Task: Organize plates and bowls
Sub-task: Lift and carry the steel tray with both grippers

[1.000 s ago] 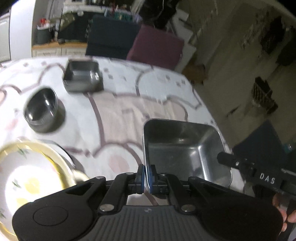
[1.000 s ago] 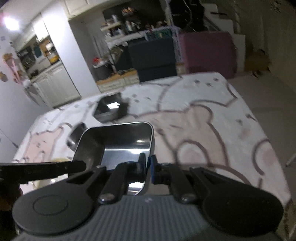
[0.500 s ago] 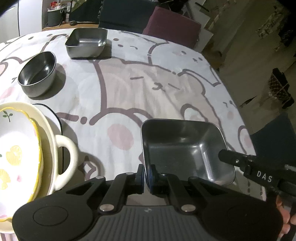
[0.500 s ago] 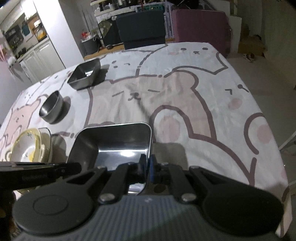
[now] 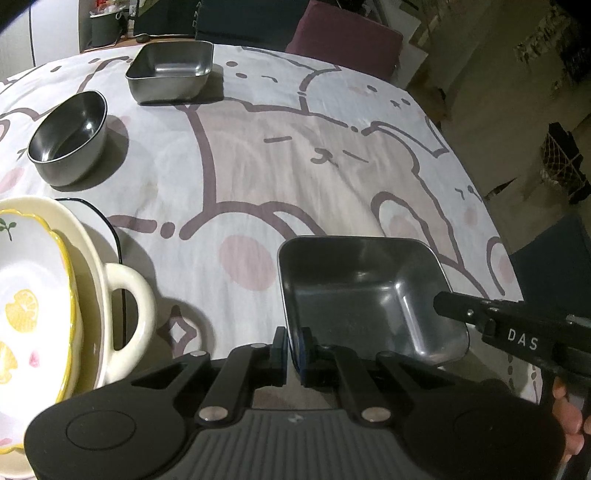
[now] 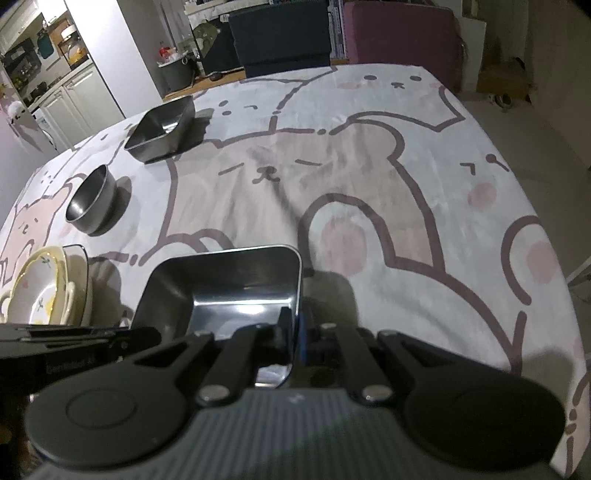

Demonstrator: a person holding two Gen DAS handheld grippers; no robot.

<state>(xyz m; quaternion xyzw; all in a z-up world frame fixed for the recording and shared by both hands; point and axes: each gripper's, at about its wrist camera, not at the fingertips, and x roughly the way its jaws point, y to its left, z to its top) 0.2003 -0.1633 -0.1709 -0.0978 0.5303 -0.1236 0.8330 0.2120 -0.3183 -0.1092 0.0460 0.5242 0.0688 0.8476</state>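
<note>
A square steel dish sits low at the near edge of the table, held from both sides. My left gripper is shut on its left rim. My right gripper is shut on its right rim. Each wrist view shows the other gripper's fingers reaching in at the dish. Whether the dish touches the cloth I cannot tell. A second square steel dish stands at the far left, with a round steel bowl nearer.
A stack of cream dishes, topped by a lemon-print plate, stands left of the held dish. A bear-print cloth covers the table. Dark and purple chairs stand beyond the far edge; floor drops off at right.
Both grippers have sunk towards the table with the square dish between them and tilted further down. The cream stack has come into sharper view on the left.
</note>
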